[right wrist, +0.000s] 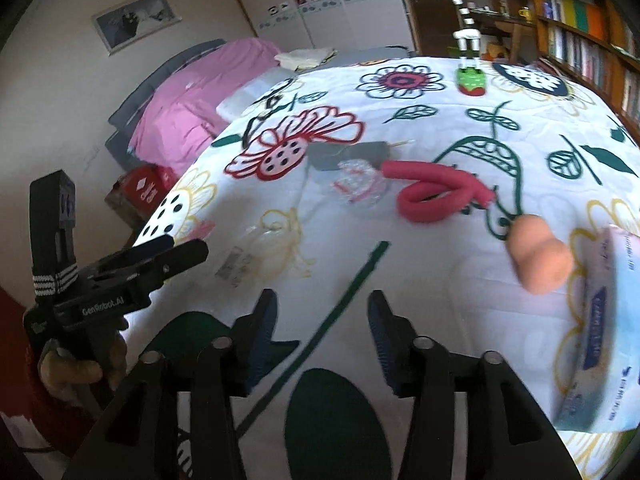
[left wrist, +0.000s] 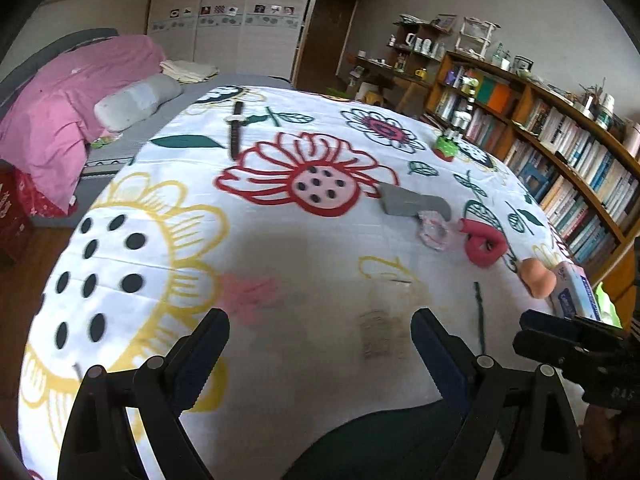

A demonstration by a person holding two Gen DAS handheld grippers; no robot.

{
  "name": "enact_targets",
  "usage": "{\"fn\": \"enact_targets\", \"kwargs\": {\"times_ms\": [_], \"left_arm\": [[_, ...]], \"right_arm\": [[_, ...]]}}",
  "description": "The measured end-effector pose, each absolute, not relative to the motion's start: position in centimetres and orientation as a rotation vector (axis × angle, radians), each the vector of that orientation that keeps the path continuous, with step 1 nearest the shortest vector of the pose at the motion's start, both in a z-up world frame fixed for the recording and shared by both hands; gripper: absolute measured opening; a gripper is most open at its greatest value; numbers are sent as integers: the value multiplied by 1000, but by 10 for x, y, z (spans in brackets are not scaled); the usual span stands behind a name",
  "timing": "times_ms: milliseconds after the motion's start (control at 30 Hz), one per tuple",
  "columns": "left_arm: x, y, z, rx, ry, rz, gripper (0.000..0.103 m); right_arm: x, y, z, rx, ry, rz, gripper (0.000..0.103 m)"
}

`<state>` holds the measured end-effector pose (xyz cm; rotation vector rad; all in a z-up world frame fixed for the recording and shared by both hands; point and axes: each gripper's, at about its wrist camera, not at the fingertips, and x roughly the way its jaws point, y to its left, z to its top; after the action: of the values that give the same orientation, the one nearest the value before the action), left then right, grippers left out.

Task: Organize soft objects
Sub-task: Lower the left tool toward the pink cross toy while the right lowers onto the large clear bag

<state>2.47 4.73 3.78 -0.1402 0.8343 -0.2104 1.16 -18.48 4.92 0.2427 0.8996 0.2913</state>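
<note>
While both grippers hang over the flowered quilt (left wrist: 280, 272), neither has anything between its fingers. In the left wrist view, the left gripper (left wrist: 320, 344) fills the bottom of the frame, its 2 jaws spread wide above bare quilt. In the right wrist view, the right gripper (right wrist: 322, 332) stands about half open at bottom centre, only printed cloth between its jaws.

Soft objects lie right of centre in the left wrist view: a grey piece (left wrist: 412, 202), a crumpled clear wrap (left wrist: 434, 232), a looped red foam tube (left wrist: 484, 244) and a peach sponge (left wrist: 538, 278) touching a tissue pack (left wrist: 576, 292) at the right edge. A watch (left wrist: 237, 128) lies upper left of centre.
</note>
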Motion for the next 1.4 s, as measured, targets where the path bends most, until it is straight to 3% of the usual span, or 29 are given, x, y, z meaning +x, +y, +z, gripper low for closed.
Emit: {"fn": "enact_targets", "kwargs": {"times_ms": [167, 333, 567, 800, 1067, 1167, 1233, 1267, 1333, 1400], "left_arm": [[22, 72, 33, -151, 838, -158, 95], [17, 93, 31, -164, 839, -120, 95], [11, 110, 32, -139, 820, -75, 95], [12, 118, 29, -138, 819, -68, 95], [14, 122, 26, -141, 824, -68, 95], [16, 120, 26, -135, 824, -75, 95], [18, 117, 25, -131, 826, -82, 95], [19, 116, 25, -130, 828, -84, 95], [22, 111, 24, -127, 830, -90, 95], [25, 106, 24, -124, 830, -98, 95]], "right_arm": [[19, -162, 44, 216, 936, 330, 57], [33, -139, 38, 216, 988, 379, 75], [50, -106, 30, 173, 1018, 411, 83], [56, -77, 26, 87, 1011, 431, 99], [63, -49, 21, -59, 993, 391, 101], [63, -47, 20, -86, 976, 366, 90], [60, -47, 21, -117, 945, 325, 64], [59, -48, 22, -140, 928, 303, 59], [60, -53, 23, -141, 916, 294, 36], [61, -61, 25, -118, 916, 286, 24]]}}
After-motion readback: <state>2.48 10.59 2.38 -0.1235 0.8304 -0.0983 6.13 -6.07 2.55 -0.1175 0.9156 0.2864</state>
